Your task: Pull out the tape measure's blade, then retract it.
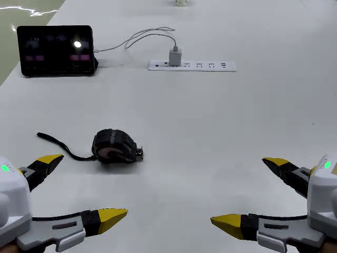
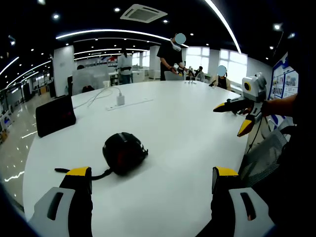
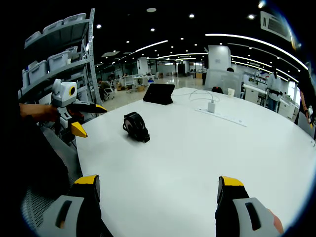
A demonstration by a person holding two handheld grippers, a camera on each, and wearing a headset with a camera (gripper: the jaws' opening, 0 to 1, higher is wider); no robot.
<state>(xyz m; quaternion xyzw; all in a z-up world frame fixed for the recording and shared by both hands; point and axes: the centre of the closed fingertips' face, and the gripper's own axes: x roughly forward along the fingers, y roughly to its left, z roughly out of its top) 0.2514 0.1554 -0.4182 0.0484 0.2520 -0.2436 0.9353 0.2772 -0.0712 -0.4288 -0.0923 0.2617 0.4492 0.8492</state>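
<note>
Tape measure (image 1: 114,147), black-cased, is seen lying on the white table (image 1: 210,132), left of centre in the head view and in front of the left gripper (image 1: 90,184). Its long axis is set roughly left to right across the table. The blade mouth, with the hook drawn up against the case, is pointed to the right, towards the right gripper's side. A black wrist strap (image 1: 55,143) is trailed from the opposite end, out to the left and slightly away from the person. Nothing is touched by either gripper. The left gripper is held just near the case with its jaws spread wide and released. The right gripper (image 1: 239,190) is held well apart to the right, likewise spread and grasping nothing. Farther back, a dark tablet (image 1: 56,50) is propped up at the left. A white power strip (image 1: 192,65) with a charger (image 1: 175,55) plugged in is laid near the middle, and the two are joined by a white cable (image 1: 142,38).
</note>
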